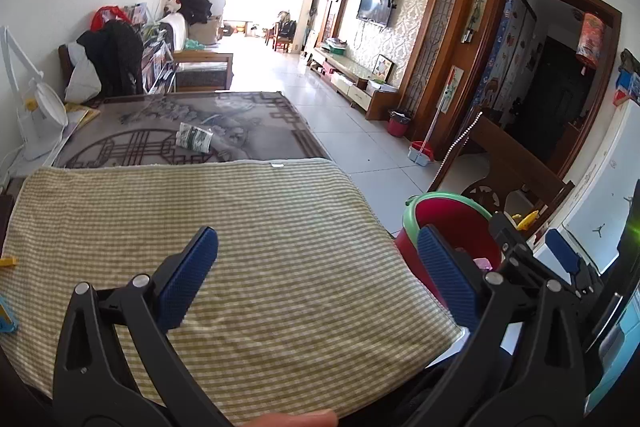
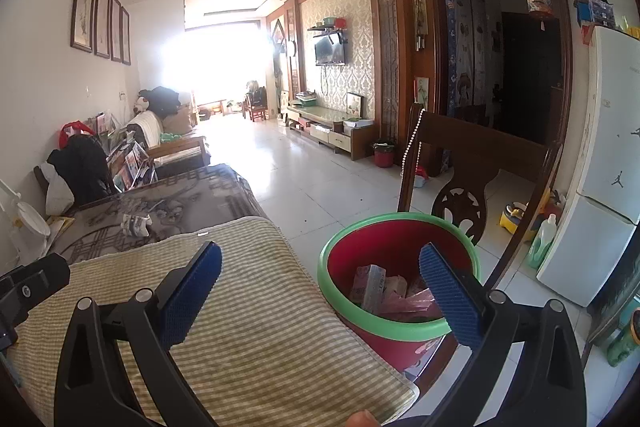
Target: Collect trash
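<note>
A crumpled green-and-white wrapper point(image 1: 194, 139) lies on the dark patterned table cover, beyond a yellow checked cloth point(image 1: 248, 227). In the right wrist view the same wrapper point(image 2: 136, 223) sits far left. My left gripper point(image 1: 316, 231) hovers open over the cloth with nothing between its blue pads. My right gripper point(image 2: 320, 247) is open too and holds nothing; it hangs over the cloth's right edge and a red bin with a green rim point(image 2: 344, 239). Pink wrappers point(image 2: 384, 287) lie inside the bin. The bin point(image 1: 452, 219) stands on a seat beside the table.
A dark wooden chair back point(image 2: 472, 163) rises behind the bin. A white fridge point(image 2: 600, 195) stands at the right with a green bottle point(image 2: 542, 239) at its foot. A white desk lamp point(image 1: 36, 123) sits at the table's left edge. A yellow clip point(image 1: 8, 261) lies on the cloth.
</note>
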The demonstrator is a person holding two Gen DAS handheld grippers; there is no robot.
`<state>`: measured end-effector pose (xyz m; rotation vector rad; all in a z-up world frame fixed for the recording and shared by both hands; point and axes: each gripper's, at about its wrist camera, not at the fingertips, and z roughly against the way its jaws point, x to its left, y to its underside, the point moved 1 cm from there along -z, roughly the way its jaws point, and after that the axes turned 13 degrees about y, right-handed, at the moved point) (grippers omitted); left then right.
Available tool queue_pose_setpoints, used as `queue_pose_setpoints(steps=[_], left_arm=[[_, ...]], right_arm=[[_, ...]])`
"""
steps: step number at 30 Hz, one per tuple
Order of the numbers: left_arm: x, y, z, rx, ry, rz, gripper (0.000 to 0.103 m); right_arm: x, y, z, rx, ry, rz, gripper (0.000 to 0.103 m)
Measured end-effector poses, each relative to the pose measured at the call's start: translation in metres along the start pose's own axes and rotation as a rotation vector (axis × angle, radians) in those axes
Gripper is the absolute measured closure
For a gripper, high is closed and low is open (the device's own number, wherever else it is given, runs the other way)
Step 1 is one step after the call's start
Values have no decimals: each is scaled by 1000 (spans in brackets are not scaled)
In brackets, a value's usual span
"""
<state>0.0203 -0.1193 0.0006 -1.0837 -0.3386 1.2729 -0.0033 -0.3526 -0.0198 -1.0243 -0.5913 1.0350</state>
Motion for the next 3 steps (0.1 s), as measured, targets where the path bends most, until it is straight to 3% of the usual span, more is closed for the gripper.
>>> queue_pose_setpoints(steps=[3], left_arm=[[9,2,-3,14,-6,14,5]], right_arm=[[6,3,-3,11,-7,15,7]])
